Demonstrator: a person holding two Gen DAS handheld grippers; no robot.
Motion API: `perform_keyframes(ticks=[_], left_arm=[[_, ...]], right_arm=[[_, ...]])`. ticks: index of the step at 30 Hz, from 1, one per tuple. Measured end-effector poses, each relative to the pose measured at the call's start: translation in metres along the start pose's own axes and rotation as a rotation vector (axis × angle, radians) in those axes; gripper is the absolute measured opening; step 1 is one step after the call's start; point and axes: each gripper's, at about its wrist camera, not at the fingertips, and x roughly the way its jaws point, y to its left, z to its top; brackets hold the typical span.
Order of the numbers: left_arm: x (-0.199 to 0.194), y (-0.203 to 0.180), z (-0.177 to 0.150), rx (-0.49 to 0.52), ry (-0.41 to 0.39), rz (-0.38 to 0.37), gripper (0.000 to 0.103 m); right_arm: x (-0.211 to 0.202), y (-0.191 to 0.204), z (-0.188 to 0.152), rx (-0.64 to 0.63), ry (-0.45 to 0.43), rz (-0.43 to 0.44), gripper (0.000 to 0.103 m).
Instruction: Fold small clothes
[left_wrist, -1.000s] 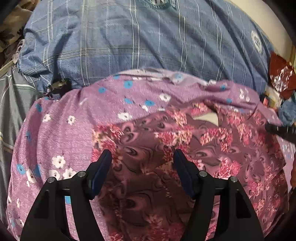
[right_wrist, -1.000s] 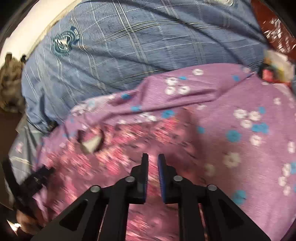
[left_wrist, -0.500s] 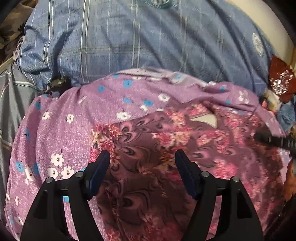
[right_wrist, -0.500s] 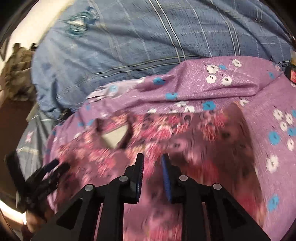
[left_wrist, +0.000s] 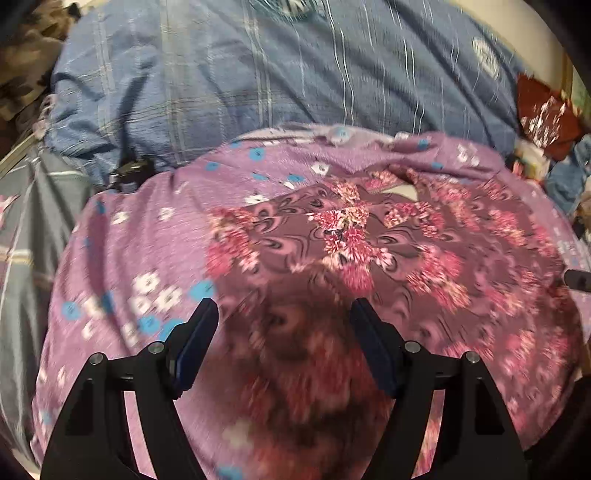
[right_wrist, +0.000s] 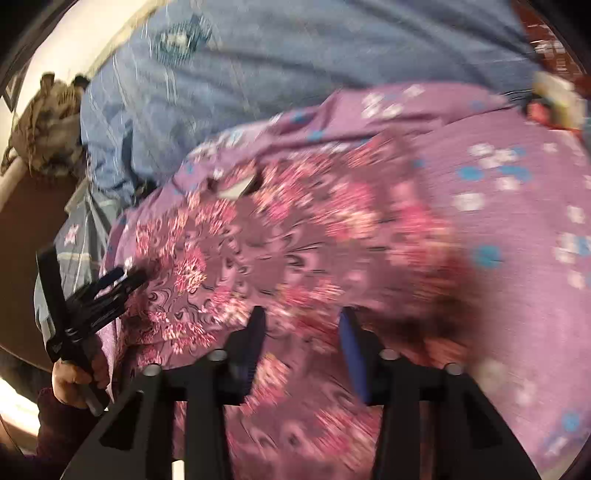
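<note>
Two layers of patterned cloth lie under both claws, and this is the main risk I see: the dark floral garment (left_wrist: 369, 251) rests flat on a lilac cloth (left_wrist: 122, 258) with small white and blue flowers, so a pinch that goes too deep could take both layers together and the fold would drag the lilac one along. A second risk is a crooked fold — if the two claws grip at unequal places along the near hem, the garment would probably twist, and its neck opening (left_wrist: 402, 192), far ahead of the left claw, would end off-centre. The pictures are also blurred, so a hasty grab may miss the edge; this is only my judgement. The left claw (left_wrist: 282, 339) stands wide open, its jaws apart over the near part of the garment with fabric showing between them; it holds nothing, and I cannot tell if the tips touch the cloth. The right claw (right_wrist: 301, 343) is also parted, somewhat less wide, with the garment showing between its jaws and nothing gripped. From the right claw, the left one appears far to its left at the garment's side, held by a hand (right_wrist: 74, 376). Beyond the garment, ahead of both claws, lies a blue checked blanket (left_wrist: 295, 81).
</note>
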Motion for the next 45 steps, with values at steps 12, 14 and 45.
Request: perform_keyframes(ticks=[12, 14, 45], left_arm=[[-0.096, 0.016, -0.149, -0.134, 0.073, -0.051, 0.074], [-0.098, 0.013, -0.171, -0.137, 0.131, -0.054, 0.074], [-0.109, 0.001, -0.227, -0.309, 0.3, -0.179, 0.075]], right_arm=[[-0.04, -0.033, -0.109, 0.057, 0.195, -0.025, 0.068], [-0.029, -0.031, -0.13, 0.041, 0.266, -0.046, 0.069], [-0.146, 0.017, -0.095, -0.104, 0.014, 0.45, 0.006]])
